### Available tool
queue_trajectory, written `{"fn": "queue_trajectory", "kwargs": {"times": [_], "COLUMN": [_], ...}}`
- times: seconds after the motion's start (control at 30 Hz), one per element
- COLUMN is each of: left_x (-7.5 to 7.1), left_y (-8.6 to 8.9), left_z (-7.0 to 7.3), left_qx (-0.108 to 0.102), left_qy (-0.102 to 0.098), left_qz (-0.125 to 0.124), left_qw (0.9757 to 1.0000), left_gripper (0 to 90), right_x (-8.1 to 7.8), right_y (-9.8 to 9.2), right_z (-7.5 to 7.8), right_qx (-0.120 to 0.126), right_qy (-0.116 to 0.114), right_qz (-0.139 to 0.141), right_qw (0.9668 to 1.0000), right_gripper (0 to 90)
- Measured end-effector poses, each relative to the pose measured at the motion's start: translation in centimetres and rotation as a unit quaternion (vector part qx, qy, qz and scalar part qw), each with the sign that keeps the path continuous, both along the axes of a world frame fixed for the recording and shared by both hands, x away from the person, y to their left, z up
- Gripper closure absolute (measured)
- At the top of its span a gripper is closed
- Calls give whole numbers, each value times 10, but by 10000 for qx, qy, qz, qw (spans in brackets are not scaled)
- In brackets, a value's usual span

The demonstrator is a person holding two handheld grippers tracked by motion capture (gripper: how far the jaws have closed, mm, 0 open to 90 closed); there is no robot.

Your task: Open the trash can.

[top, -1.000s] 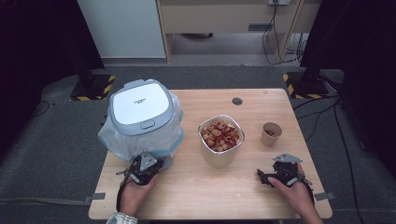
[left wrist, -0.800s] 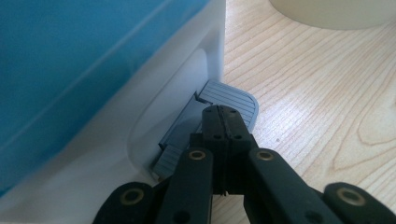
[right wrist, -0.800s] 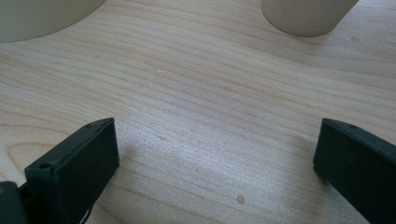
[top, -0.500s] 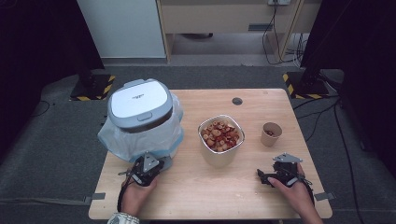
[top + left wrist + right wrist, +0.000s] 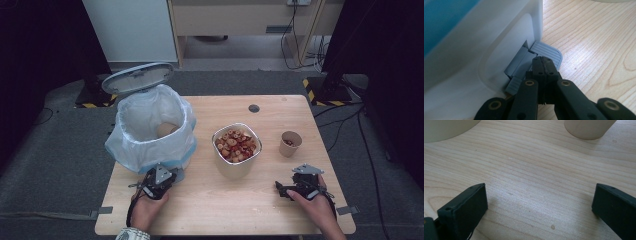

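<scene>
A white pedal bin [image 5: 131, 150] with a clear bag liner stands at the table's left, and its lid [image 5: 137, 77] is tipped up and back. A brown cup-like thing [image 5: 167, 130] lies inside. My left gripper [image 5: 169, 176] is at the bin's foot; in the left gripper view it [image 5: 544, 62] is shut, and its tips rest on the grey ribbed pedal [image 5: 549, 51]. My right gripper [image 5: 291, 180] rests on the table [image 5: 210, 210] at the front right. In the right gripper view it [image 5: 539, 205] is open with only bare wood between the jaws.
A cream bowl [image 5: 232, 169] of red and beige pieces sits mid-table, with a small paper cup [image 5: 287, 150] to its right. Their bases [image 5: 446, 128] [image 5: 586, 128] lie ahead of the right gripper. A dark round hole [image 5: 254, 108] marks the far edge.
The bin lid, closed in the earlier frames, has swung up and back, showing the bag's inside. Both hands have stayed where they were.
</scene>
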State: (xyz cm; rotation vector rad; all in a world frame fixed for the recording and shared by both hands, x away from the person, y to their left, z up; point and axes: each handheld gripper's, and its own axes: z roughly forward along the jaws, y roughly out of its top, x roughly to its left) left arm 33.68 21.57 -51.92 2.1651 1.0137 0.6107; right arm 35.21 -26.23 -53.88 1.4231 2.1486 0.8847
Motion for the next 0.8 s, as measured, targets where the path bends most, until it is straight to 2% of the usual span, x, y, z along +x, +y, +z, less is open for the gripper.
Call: {"fn": "queue_trajectory", "kwargs": {"times": [0.1,0.33,0.47,0.63,0.8], "left_x": [1,1,1,1,1], "left_y": [2,3,2,2,3], "left_z": [0,0,0,0,0], "left_qx": [-115,-109,-112,-116,-127], "left_qy": [56,56,48,48,57], "left_qz": [11,-4,-10,-9,-3], "left_qw": [9999,9999,9999,9999,9999], "left_gripper": [894,894,894,894,894], "right_x": [0,2,2,2,3], "right_y": [0,1,-1,-3,-3], "right_z": [0,3,5,7,10], "right_qx": [-4,31,54,88,165], "right_qy": [-11,-20,-100,-47,-134], "right_qz": [34,316,278,206,121], "right_qw": [10000,9995,9995,9997,9997], "right_gripper": [6,39,45,53,56]}}
